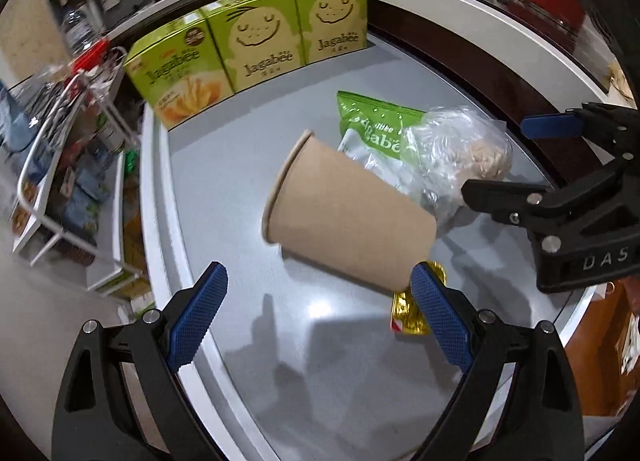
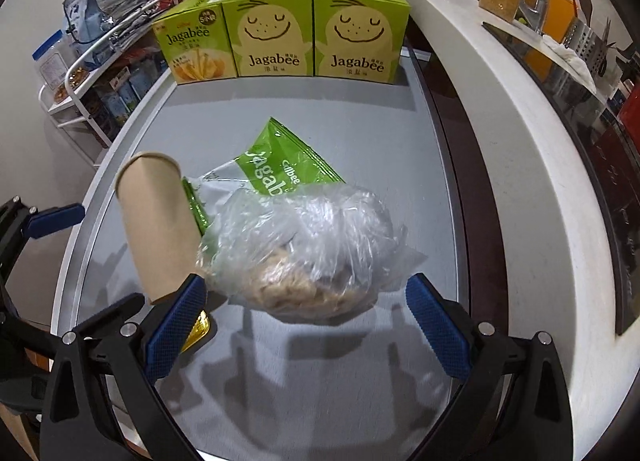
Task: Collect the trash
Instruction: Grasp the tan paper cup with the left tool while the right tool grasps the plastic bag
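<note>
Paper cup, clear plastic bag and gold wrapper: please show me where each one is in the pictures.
Paper cup [image 1: 352, 217], left wrist view, on the middle of its brown side wall.
Clear plastic bag [image 2: 320, 237], right wrist view, on its crumpled top.
Gold wrapper [image 1: 408, 311], left wrist view, on its shiny foil.

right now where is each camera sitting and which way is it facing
Left wrist: on the left gripper, angled down at the grey table; sees the paper cup on its side, its own open blue-padded fingers, and the right gripper at the right edge.
Right wrist: on the right gripper, angled down; sees the clear plastic bag, its own open fingers, and the left gripper's finger at left.
Shared: cup, bag, green Jagabee packet, gold wrapper, three Jagabee boxes.
</note>
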Demonstrator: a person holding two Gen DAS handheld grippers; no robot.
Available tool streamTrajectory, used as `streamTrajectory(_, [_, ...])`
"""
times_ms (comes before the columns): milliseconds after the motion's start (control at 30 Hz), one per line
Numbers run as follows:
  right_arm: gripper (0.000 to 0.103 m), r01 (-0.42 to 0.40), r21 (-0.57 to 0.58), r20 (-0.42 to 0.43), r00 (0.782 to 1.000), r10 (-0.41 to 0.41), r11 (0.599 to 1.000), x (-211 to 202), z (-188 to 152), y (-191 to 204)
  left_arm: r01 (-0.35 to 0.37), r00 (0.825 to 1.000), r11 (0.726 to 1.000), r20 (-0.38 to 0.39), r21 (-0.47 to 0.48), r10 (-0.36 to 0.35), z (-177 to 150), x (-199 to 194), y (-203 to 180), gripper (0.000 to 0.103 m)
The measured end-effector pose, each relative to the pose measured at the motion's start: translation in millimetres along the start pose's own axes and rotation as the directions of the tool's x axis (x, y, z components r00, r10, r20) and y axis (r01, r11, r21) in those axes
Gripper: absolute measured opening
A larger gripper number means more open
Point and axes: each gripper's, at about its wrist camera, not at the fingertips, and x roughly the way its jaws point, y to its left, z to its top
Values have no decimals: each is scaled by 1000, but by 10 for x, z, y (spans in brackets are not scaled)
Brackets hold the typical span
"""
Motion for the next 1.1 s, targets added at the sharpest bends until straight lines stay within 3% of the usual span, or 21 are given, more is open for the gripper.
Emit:
streamTrajectory(467, [98, -49, 109, -66, 996, 57, 993, 298, 217, -121, 77, 997, 989, -23, 127, -74, 229, 186, -68, 94])
streamTrajectory(667, [98, -85, 154, -85, 991, 99, 984, 364, 270, -186, 133, 991, 989, -24, 68, -131, 274, 176, -60, 94])
streamTrajectory(833, [98, -130, 228, -91, 984, 154, 965, 370, 289, -278, 225, 974, 972, -24, -70, -227, 291, 195, 43, 94])
streamTrajectory(1100, [98, -90, 220, -126, 985, 120, 971, 515, 307, -275, 106, 993, 994, -47, -36, -108, 224, 387, -47, 94])
